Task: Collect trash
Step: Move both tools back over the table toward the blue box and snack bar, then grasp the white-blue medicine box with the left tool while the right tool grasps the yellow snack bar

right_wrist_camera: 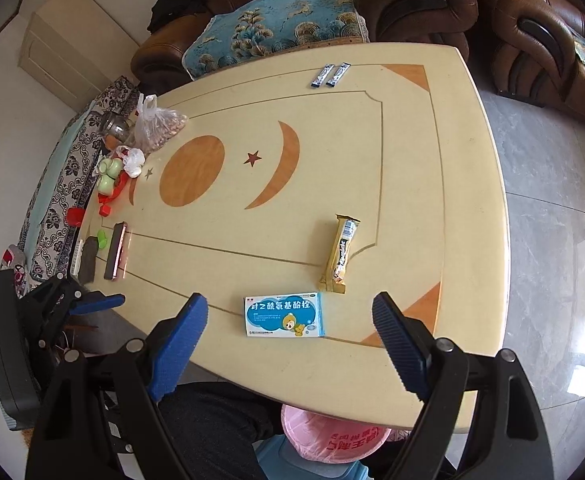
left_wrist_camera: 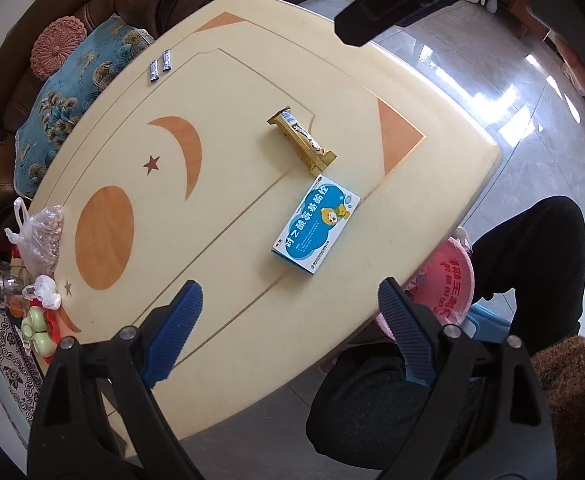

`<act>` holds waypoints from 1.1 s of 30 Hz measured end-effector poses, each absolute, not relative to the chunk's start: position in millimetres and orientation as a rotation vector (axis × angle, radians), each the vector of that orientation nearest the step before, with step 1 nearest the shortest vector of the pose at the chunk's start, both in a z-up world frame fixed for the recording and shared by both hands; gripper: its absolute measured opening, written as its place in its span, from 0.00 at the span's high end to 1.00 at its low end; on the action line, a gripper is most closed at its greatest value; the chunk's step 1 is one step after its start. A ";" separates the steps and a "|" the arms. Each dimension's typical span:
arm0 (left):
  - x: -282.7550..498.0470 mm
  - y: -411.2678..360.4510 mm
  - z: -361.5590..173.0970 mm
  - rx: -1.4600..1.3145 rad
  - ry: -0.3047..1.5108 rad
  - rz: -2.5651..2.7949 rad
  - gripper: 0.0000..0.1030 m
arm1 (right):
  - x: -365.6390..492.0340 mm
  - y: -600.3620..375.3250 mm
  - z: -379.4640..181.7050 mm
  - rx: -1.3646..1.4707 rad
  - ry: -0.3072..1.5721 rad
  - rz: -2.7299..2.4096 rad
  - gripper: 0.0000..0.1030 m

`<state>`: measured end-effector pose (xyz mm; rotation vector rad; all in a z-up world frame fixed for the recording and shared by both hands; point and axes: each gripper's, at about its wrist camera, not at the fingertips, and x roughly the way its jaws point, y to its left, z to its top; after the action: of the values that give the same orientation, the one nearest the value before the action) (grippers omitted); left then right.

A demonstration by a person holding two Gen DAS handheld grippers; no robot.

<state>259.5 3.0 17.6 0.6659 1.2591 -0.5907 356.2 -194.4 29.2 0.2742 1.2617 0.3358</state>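
A blue and white medicine box lies flat near the front edge of the cream table. A gold snack wrapper lies just beyond it. Two small blue sachets lie side by side at the far edge. A bin lined with a pink bag stands under the table's front edge by my knees. My left gripper is open and empty above the table. My right gripper is open and empty, hovering over the box.
A clear bag of nuts, a white bag, green and red items, a phone and a dark remote crowd the table's left edge. A brown sofa with a blue cushion stands behind. Glossy tile floor lies right.
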 end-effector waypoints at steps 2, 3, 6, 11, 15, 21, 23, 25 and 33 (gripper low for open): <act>265.7 -1.9 0.6 0.674 1.286 -0.607 0.15 | 366.7 -194.7 14.8 0.282 1.286 0.329 0.20; 268.9 -4.3 -7.6 0.676 1.300 -0.620 0.15 | 371.4 -195.6 7.2 0.286 1.297 0.327 0.20; 275.8 -11.7 -33.6 0.690 1.336 -0.659 0.15 | 386.1 -195.7 -17.1 0.297 1.336 0.318 0.20; 284.6 -22.9 -76.2 0.697 1.410 -0.712 0.15 | 407.2 -194.1 -58.5 0.300 1.410 0.294 0.20; 294.1 -28.4 -106.1 0.691 1.458 -0.731 0.15 | 423.1 -189.8 -90.2 0.299 1.466 0.277 0.20; 309.1 -34.7 -143.2 0.677 1.524 -0.741 0.15 | 442.4 -172.8 -124.5 0.275 1.531 0.279 0.20; 310.1 -37.2 -150.6 0.684 1.533 -0.753 0.15 | 446.1 -166.5 -133.1 0.253 1.548 0.283 0.20; 310.1 -39.8 -153.9 0.711 1.515 -0.753 0.14 | 449.1 -161.8 -140.9 0.234 1.562 0.280 0.20; 317.6 -49.5 -161.7 0.733 1.518 -0.780 0.13 | 459.5 -148.3 -159.2 0.179 1.592 0.260 0.20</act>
<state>317.6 -49.5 -161.7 0.7334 1.5183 -0.7798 459.5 -148.3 -159.2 0.1793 1.5920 0.2596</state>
